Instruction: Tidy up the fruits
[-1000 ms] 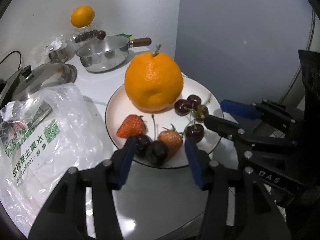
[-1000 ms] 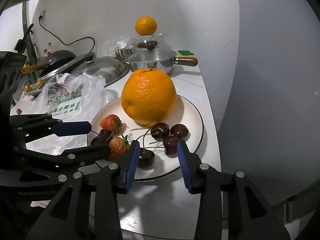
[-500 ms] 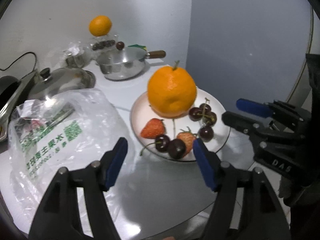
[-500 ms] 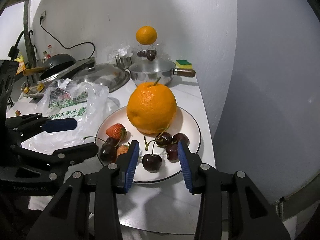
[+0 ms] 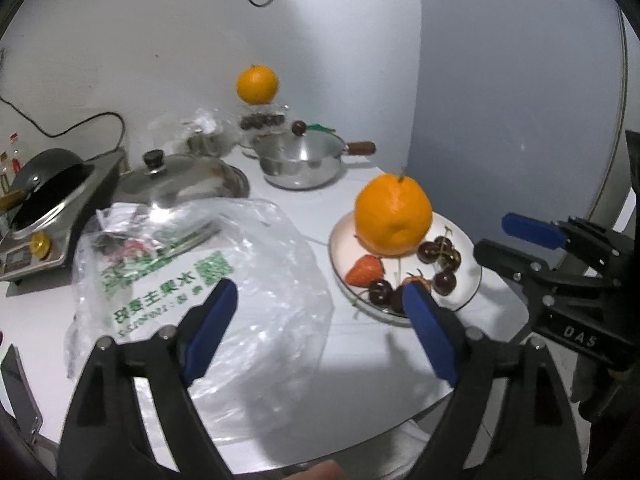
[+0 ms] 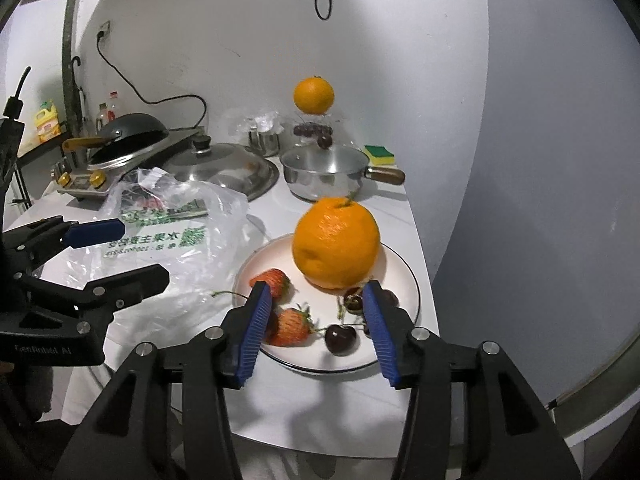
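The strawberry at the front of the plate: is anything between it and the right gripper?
Nothing visible blocks it. The right gripper is open, and the front strawberry lies on the plate between its blue pads, close to the left one. A cherry lies just right of the strawberry, also between the pads.

A white, dark-rimmed plate (image 6: 404, 268) is set near the counter's edge. On it a large orange (image 6: 336, 242) is seated stem-up toward the back. Two strawberries (image 6: 290, 326) are laid on its left side, and dark cherries (image 6: 340, 339) with stems are scattered along the front and right.
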Tool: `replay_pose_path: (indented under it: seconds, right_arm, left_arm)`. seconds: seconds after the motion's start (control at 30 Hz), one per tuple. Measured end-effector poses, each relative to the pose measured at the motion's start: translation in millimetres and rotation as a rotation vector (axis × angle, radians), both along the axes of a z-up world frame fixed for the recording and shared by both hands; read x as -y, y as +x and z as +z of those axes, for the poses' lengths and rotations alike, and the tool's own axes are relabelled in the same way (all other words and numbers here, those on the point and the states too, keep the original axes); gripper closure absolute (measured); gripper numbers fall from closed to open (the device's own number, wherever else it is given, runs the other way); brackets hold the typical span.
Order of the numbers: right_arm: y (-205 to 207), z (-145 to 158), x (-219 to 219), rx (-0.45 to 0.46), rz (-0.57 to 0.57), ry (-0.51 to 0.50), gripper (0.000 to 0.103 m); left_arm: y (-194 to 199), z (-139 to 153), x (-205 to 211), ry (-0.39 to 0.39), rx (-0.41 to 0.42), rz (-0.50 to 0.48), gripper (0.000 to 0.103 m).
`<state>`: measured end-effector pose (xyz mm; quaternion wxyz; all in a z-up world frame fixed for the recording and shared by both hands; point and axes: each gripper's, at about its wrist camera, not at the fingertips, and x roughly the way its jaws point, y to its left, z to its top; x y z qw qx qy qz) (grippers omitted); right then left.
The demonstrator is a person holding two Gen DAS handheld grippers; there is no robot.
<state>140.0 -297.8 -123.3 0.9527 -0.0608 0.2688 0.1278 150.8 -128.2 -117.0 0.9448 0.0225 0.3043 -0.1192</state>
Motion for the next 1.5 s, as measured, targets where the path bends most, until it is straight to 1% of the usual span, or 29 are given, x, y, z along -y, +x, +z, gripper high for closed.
replay_pose_path:
  seconds: [0.03,0.13,0.2,0.23,0.43,0.53,0.6,0.77,0.93,1.0,1.17,1.33,1.5]
  right_arm:
    - [-2,2,-3,0.006,0.001,-0.002,0.052]
    - [-8,7,-12,0.019,0.0,-0.003,0.051]
    - [-10,10,-18,0.024,-0.001,-0.001,0.047]
    - [-13,12,-22,0.025,0.003,0.003,0.047]
    - [-25,23,-43,0.052,0.009,-0.004,0.045]
    - [-32,30,-54,0.074,0.013,0.0,0.044]
    - [-38,36,-61,0.09,0.02,0.004,0.041]
    - [-52,49,-75,0.13,0.031,0.015,0.04]
    - [-70,66,-88,0.185,0.046,0.035,0.039]
    - [-77,72,-93,0.204,0.049,0.044,0.036]
    - [-95,85,-103,0.248,0.062,0.054,0.035]
    - [-104,95,-109,0.281,0.06,0.061,0.035]
    - [-110,104,-111,0.307,0.058,0.07,0.035]
  left_arm:
    - [-3,2,-5,-0.005,0.009,0.006,0.011]
    - [-13,7,-17,-0.02,0.036,0.019,0.009]
    - [-18,10,-25,-0.029,0.047,0.037,0.008]
    - [-21,12,-30,-0.032,0.054,0.046,0.008]
    - [-40,23,-56,-0.04,0.1,0.086,0.006]
    - [-52,30,-68,-0.045,0.119,0.101,0.006]
    - [-58,36,-76,-0.039,0.132,0.129,0.006]
    - [-78,50,-97,-0.054,0.175,0.157,0.006]
    - [-103,65,-108,-0.035,0.235,0.191,0.006]
    - [-112,70,-111,-0.027,0.253,0.205,0.006]
    - [-135,80,-122,-0.031,0.293,0.227,0.006]
    - [-151,95,-134,-0.037,0.343,0.251,0.006]
    - [-161,105,-140,-0.035,0.375,0.257,0.006]
